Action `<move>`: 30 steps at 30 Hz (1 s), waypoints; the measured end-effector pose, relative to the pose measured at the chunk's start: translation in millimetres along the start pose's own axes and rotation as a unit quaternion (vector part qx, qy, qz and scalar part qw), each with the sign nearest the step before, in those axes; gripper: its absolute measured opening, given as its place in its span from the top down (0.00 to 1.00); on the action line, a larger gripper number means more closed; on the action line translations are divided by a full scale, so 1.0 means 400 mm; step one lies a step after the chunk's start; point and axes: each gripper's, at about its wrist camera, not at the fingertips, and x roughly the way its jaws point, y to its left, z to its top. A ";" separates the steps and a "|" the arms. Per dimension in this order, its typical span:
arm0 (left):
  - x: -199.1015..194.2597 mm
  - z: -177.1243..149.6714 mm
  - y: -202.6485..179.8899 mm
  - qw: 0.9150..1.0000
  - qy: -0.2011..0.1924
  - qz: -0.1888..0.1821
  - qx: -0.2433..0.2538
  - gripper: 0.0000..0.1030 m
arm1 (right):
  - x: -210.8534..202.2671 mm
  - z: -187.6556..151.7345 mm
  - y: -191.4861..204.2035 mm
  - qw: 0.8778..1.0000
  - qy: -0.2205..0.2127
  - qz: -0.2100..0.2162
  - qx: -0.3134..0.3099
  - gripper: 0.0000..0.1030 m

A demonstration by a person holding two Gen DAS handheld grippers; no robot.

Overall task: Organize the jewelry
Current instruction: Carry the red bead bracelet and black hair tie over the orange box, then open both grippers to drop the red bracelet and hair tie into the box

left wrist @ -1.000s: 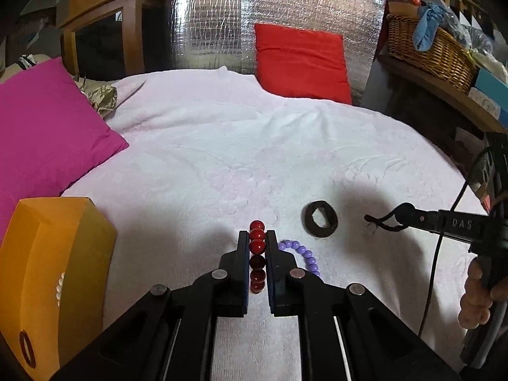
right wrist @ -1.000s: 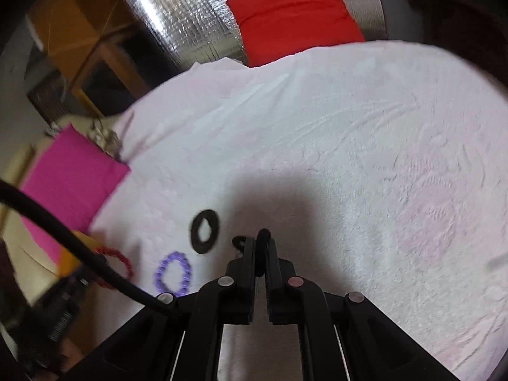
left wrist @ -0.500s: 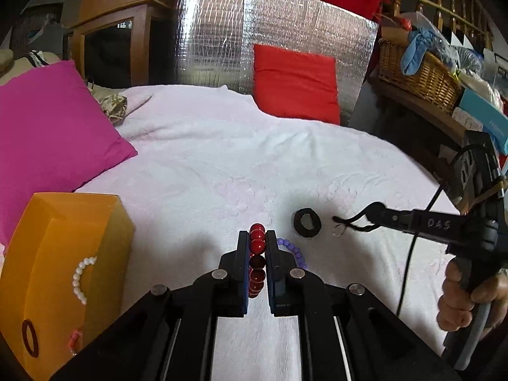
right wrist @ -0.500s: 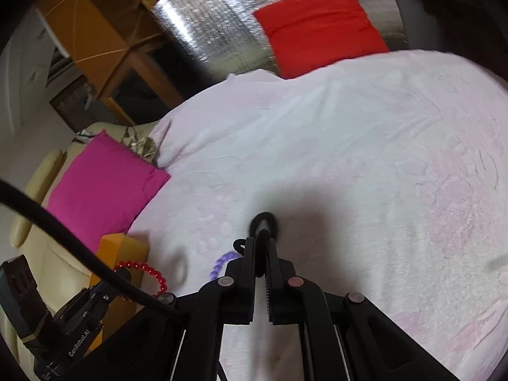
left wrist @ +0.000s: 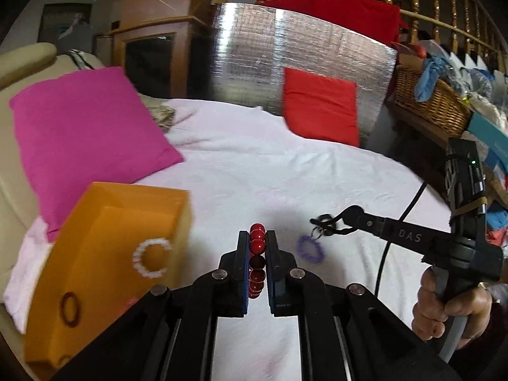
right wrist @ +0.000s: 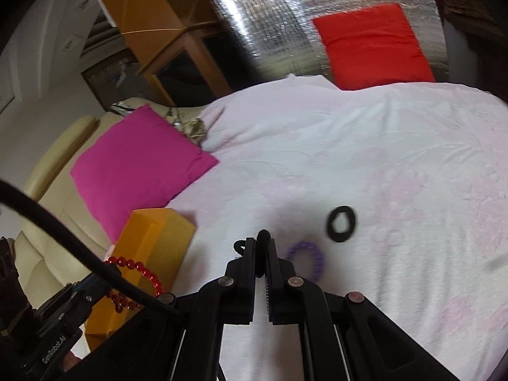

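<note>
Jaws, left gripper [left wrist: 257, 238]: clamped on a red bead bracelet [left wrist: 257, 255], above the bed [left wrist: 254, 171].
Jaws, right gripper [right wrist: 261, 243]: pinched on a small dark trinket [right wrist: 262, 238].
Purple bracelet [right wrist: 306, 260]: lay on the bedspread.
Black ring [right wrist: 342, 223]: near it.
Orange box [left wrist: 104, 254]: held a white bead bracelet [left wrist: 150, 262].

The small dark item [right wrist: 262, 238] pinched in the right hand-held gripper [right wrist: 261, 247] is too hidden to identify. The orange box [left wrist: 95, 273] runs off the frame at 8 o'clock; its contents blur.
</note>
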 end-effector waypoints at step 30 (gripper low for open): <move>-0.234 -0.069 0.304 0.984 -0.040 0.171 -0.032 0.91 | 0.007 -0.125 0.506 0.985 0.000 0.082 -0.154 0.94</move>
